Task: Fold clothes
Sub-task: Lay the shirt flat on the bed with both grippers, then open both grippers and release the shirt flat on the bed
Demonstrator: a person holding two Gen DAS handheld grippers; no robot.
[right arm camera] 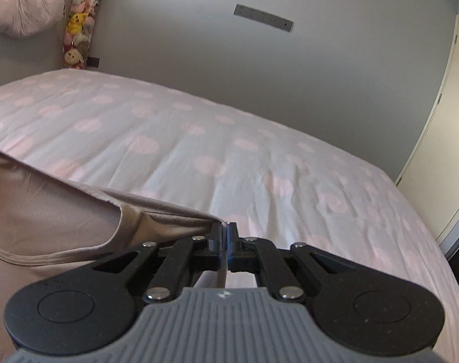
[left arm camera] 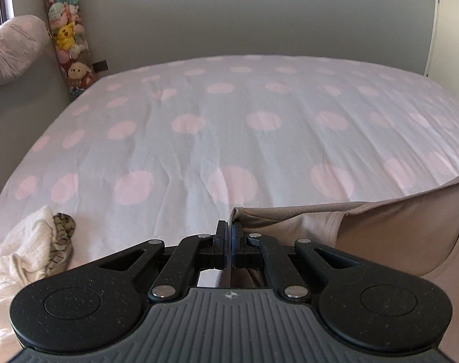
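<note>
Two corners of beige garment [left arm camera: 380, 236] pinched, one in clamped left gripper [left arm camera: 229, 227], other in clamped right gripper [right arm camera: 224, 230]. Cloth stretched sideways between both, equally near each, above polka-dot bed [left arm camera: 217, 127] ahead; ready for laying flat.

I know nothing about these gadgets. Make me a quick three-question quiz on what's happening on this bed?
1. True or false: both grippers are shut on the beige top.
2. What pattern is on the bedsheet?
3. What lies beside the left gripper, to its left? A) a white cloth B) a book C) a shoe

Key: 1 true, the right gripper pinches it too. 2 pink dots. 3 A, the white cloth.
</note>
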